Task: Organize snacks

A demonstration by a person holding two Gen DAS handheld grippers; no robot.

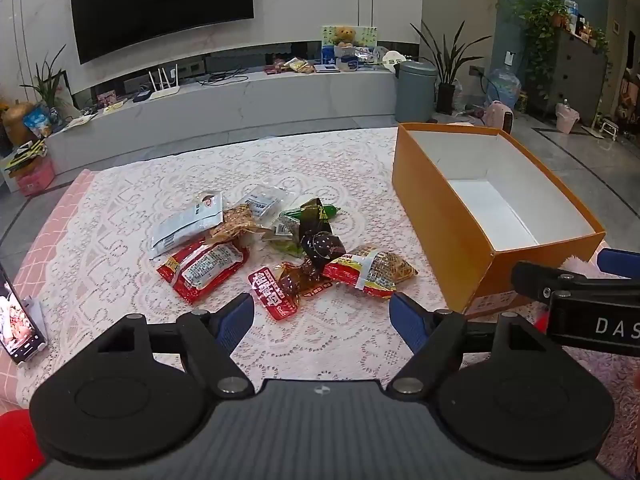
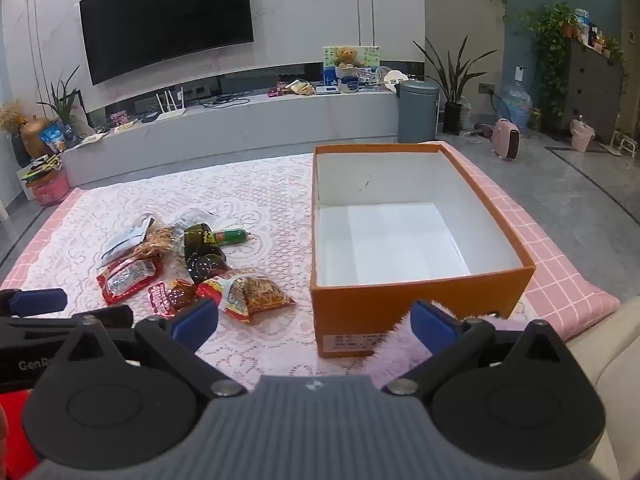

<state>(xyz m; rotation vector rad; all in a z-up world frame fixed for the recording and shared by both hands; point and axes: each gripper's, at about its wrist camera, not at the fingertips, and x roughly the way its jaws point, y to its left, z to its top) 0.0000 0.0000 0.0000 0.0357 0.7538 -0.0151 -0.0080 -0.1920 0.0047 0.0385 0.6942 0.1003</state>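
A pile of snack packets [image 1: 272, 248] lies on the white lace cloth; it also shows in the right wrist view [image 2: 188, 264]. It includes a white pouch [image 1: 186, 224], a red packet [image 1: 204, 268], a green sausage [image 1: 316, 212] and an orange-red packet [image 1: 372, 270]. An open orange box [image 1: 436, 216] with a white, empty inside stands to the right of the pile [image 2: 420, 300]. My left gripper [image 1: 322, 320] is open and empty, just short of the pile. My right gripper [image 2: 314, 320] is open and empty in front of the box's near wall.
A phone [image 1: 20, 320] on a stand sits at the table's left edge. A pink fluffy item [image 2: 404, 344] lies under the right gripper. Beyond the table are a TV console, a grey bin [image 1: 416, 88] and plants.
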